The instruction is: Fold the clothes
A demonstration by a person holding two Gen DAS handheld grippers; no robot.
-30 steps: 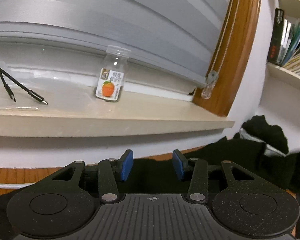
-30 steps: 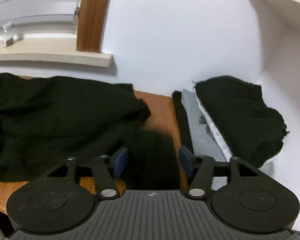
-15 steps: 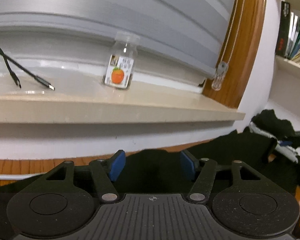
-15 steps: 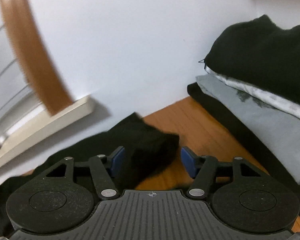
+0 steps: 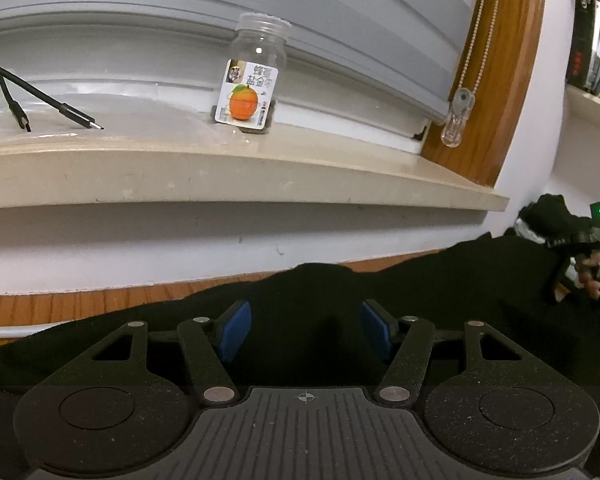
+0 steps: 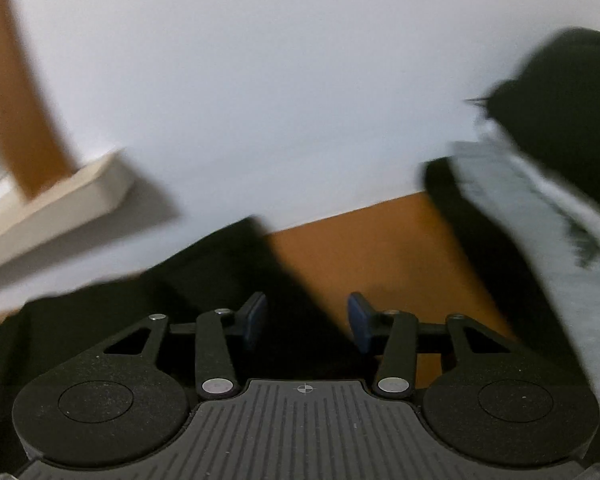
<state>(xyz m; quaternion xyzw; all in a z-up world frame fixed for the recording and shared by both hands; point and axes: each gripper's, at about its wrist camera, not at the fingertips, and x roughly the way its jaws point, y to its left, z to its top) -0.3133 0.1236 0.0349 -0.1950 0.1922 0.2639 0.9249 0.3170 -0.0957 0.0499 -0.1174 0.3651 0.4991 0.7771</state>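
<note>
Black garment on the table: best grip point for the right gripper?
Probably the far corner of the black garment, approached from above and behind: it lies flat, its edge free against bare table. The right gripper is closing with cloth between its jaws.

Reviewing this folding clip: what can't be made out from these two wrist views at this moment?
- Black garment, left wrist view: its near part is hidden behind the left gripper; garment type unclear.
- Right gripper, right wrist view: jaws closing with black cloth between them; motion blur hides whether the pads touch it.
- Folded stack, right wrist view: blurred and cut off by the right edge.
- Jar label text, left wrist view: too small to read.
</note>
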